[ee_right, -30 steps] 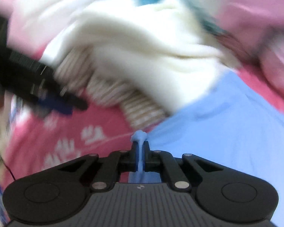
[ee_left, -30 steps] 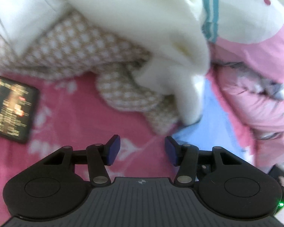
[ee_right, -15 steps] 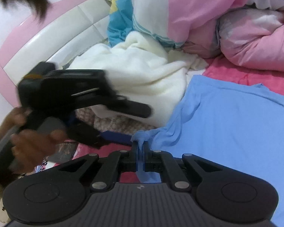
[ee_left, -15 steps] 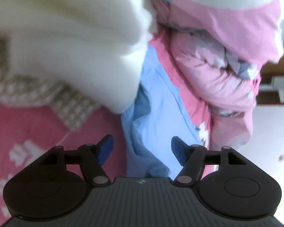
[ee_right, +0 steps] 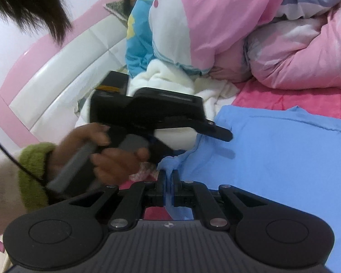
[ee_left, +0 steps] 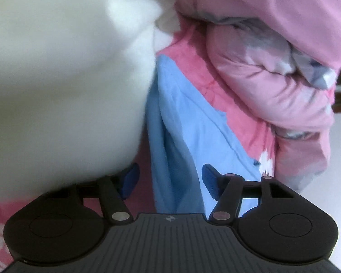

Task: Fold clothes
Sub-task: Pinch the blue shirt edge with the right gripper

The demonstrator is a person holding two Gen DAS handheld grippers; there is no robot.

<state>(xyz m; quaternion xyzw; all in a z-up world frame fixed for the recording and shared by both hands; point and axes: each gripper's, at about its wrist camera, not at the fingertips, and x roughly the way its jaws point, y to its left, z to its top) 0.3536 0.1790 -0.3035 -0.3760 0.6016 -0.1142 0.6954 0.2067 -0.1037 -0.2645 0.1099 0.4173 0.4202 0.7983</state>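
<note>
While the right gripper [ee_right: 168, 178] pinches the near-left corner of the blue shirt [ee_right: 284, 159] spread on the pink bedsheet [ee_right: 272, 99], only its view shows the left hand [ee_right: 106, 152]. With jaws closing, empty, the left gripper [ee_left: 169, 180] hovers over the shirt's edge, right of a white fleece blanket [ee_left: 63, 79].

A fluffy white blanket [ee_left: 63, 79] is blurry and hides the left finger's [ee_left: 130, 178] top. The blue shirt [ee_right: 272, 159] runs off the picture's right edge.

A: Right gripper [ee_right: 168, 182]?
B: Bottom centre of its view, jaws pinched tight on a fold of blue cloth [ee_right: 272, 159].
A: Left?
B: Left gripper [ee_left: 169, 182] jaws closing, pads apart, not pressing anything. Left hand [ee_right: 106, 150] on its handle at left of right view, green cuff.
</note>
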